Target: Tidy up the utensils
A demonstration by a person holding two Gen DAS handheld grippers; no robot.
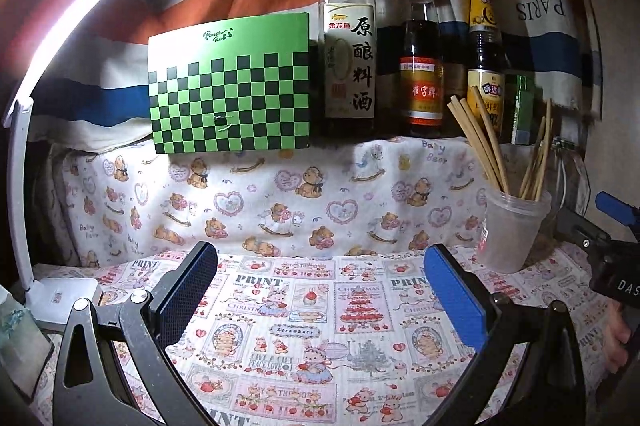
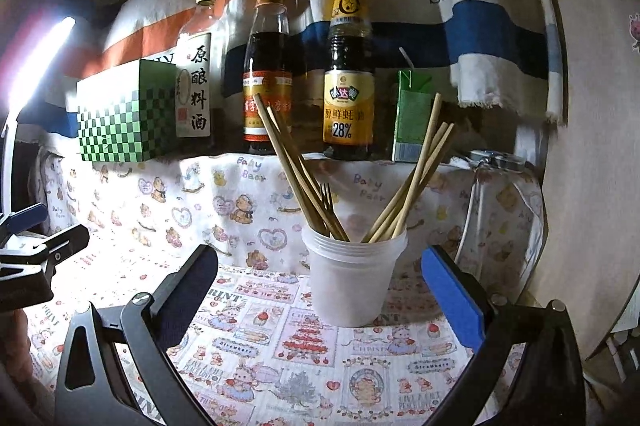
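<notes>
A translucent plastic cup point(image 2: 352, 282) stands on the printed cloth, holding several wooden chopsticks point(image 2: 416, 178) that fan left and right, plus a dark fork point(image 2: 326, 196) between them. My right gripper point(image 2: 320, 302) is open just in front of the cup, nothing between its fingers. In the left wrist view the same cup point(image 1: 512, 230) with its chopsticks point(image 1: 484, 142) sits at the right. My left gripper point(image 1: 320, 298) is open over bare cloth, well left of the cup. Each gripper shows at the edge of the other's view.
Three sauce bottles point(image 1: 420, 54) line the raised ledge at the back, next to a green checkered box point(image 1: 230, 86) and a small green carton point(image 2: 412, 118). A white desk lamp point(image 1: 60, 290) stands at the left. A striped cloth hangs behind.
</notes>
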